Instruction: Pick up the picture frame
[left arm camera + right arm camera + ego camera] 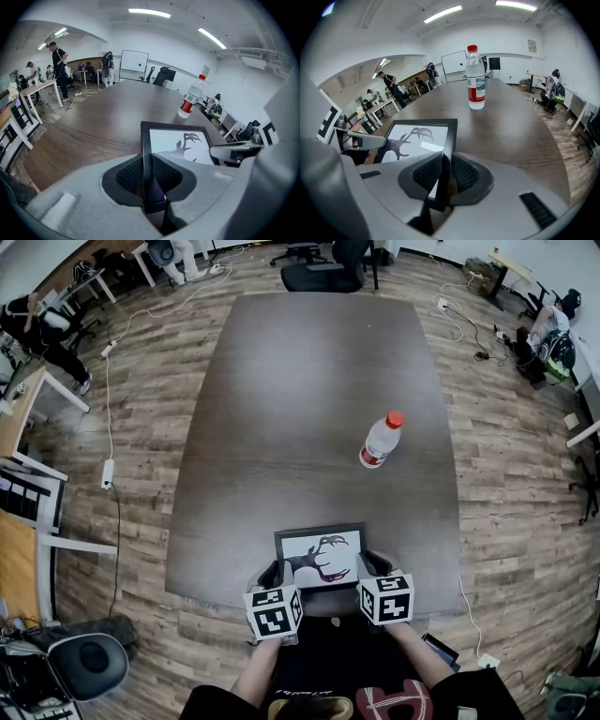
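While both grippers clamp it, the frame (320,557) is at the grasp-and-lift step, as I judge it. It sits at 6 o'clock on the bench (281,409), close to the near edge, and its picture of a dark antlered shape faces up. The left gripper (148,176) pinches the left rail of the frame between its ribbed pads. The right gripper (444,173) pinches the right rail in the same way, so both are closed on the dark moulding. Whether the frame is clear of the bench, I cannot tell. The next move probably asks both hands to rise together and stay level, so that the frame does not twist or slip out of the thin rails. A bottle (381,440) with a red cap stands upright at 1 o'clock from the frame, well apart. The bench top is dark and smooth. Around it is an office: a plank floor (141,446) with cables (106,409), a chair (323,276) at 12 o'clock, and a person (37,329) at 10 o'clock.
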